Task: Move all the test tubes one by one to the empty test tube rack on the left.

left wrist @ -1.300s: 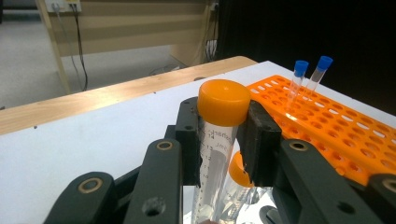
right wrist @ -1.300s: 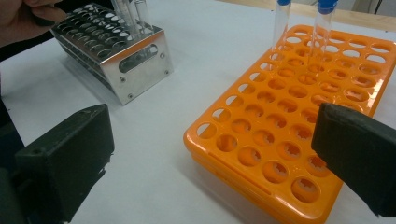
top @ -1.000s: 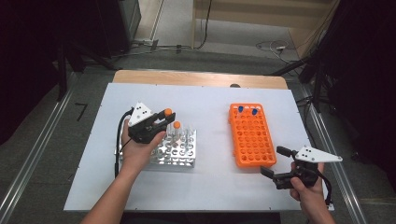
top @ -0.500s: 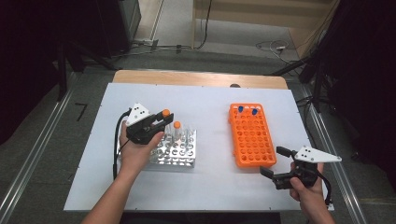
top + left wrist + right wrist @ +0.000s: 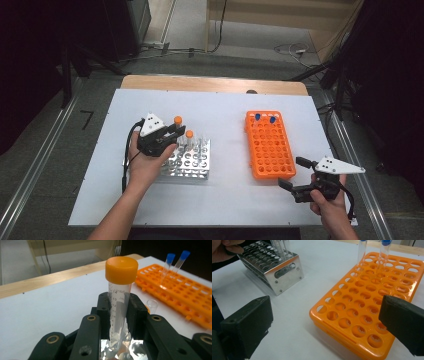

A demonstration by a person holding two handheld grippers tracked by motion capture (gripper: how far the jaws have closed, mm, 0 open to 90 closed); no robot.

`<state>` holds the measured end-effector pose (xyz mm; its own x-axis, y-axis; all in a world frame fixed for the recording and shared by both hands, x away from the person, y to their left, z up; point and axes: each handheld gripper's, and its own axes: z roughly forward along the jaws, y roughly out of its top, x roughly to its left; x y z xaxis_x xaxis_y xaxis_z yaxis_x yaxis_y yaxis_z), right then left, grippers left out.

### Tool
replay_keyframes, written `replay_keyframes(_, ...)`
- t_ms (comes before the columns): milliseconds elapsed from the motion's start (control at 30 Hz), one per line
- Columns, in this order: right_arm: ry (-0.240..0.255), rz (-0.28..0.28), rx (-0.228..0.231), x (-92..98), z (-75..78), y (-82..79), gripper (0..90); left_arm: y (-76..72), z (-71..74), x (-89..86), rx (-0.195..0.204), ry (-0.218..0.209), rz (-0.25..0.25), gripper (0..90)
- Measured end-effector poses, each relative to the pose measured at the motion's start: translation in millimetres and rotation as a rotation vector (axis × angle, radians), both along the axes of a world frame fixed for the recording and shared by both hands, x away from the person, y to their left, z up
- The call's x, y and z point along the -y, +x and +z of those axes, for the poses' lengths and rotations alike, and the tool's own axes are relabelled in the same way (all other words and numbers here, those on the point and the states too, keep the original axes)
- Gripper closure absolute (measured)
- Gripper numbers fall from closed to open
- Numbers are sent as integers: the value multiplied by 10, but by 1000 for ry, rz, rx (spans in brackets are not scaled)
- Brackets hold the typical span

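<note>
My left gripper (image 5: 176,131) is over the back left corner of the metal rack (image 5: 192,162). Its jaws have just been closing and are shut on a clear tube with an orange cap (image 5: 119,302). The tube stands upright between the pads (image 5: 103,312), its cap (image 5: 177,120) above them. Its lower end is at the rack's top; whether it sits in a hole is hidden. A second orange-capped tube (image 5: 189,134) stands in the rack beside it. My right gripper (image 5: 295,172) is open near the front right corner of the orange rack (image 5: 270,150), with nothing between its jaws.
Two blue-capped tubes (image 5: 257,117) (image 5: 273,120) stand in the orange rack's back row. An uncapped clear tube (image 5: 152,305) stands in the metal rack. The white table (image 5: 225,115) has bare room between the racks and along its back.
</note>
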<state>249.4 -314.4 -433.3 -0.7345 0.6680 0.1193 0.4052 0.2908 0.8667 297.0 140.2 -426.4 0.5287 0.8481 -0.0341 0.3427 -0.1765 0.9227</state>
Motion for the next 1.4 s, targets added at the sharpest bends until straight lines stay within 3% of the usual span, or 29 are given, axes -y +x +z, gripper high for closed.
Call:
replay_keyframes(100, -3, -2, 0, 2, -5, 3, 0, -3, -14, 28, -2, 41, -11, 748)
replay_keyframes(300, -4, -1, 1, -8, -4, -2, 0, 9, -43, -1, -32, 2, -17, 725)
replay_keyframes(600, -8, 1, 0, -17, -15, 0, 0, 0, -98, -18, -60, -2, -16, 688)
replay_keyframes(700, -8, 1, 1, -16, -16, 1, 0, -14, -89, -36, -72, -12, 3, 587)
replay_keyframes(833, -5, 0, 3, -16, -15, 5, 0, -60, -62, -81, -79, -57, 13, 387)
replay_keyframes(1000, 4, -5, -1, -20, -18, 30, 0, -189, -29, -123, -63, -113, -25, 159)
replay_keyframes(1133, 17, -19, 2, -34, -7, 75, 0, -319, -12, -121, -42, -125, -55, 23)
replay_keyframes(1400, 18, -43, 13, -106, 35, 208, 5, -541, 37, -106, -13, -155, -108, 0)
